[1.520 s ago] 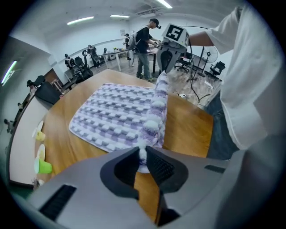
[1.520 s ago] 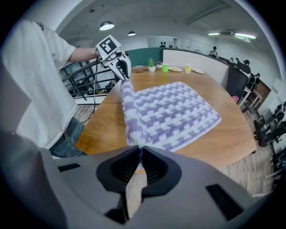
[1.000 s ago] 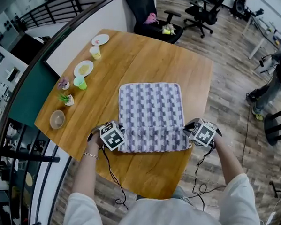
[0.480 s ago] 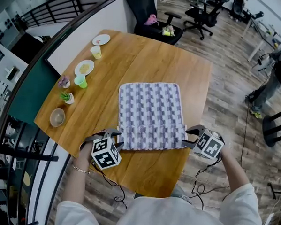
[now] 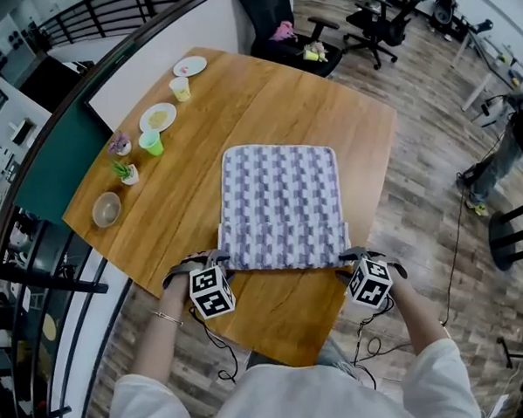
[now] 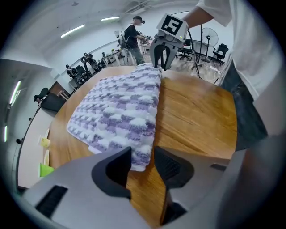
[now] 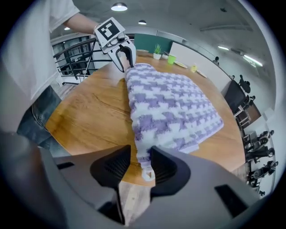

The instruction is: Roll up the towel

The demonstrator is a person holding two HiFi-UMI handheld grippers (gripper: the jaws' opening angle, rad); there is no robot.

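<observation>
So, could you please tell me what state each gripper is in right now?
Left gripper: open, jaws just opened, towel corner between them.
Right gripper: open, just opened, towel corner between jaws.

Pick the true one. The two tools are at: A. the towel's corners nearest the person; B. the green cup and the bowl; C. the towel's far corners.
A: the left tool and right tool sit at the towel's nearest corners, their jaws just opened, with a towel corner between each pair.
</observation>
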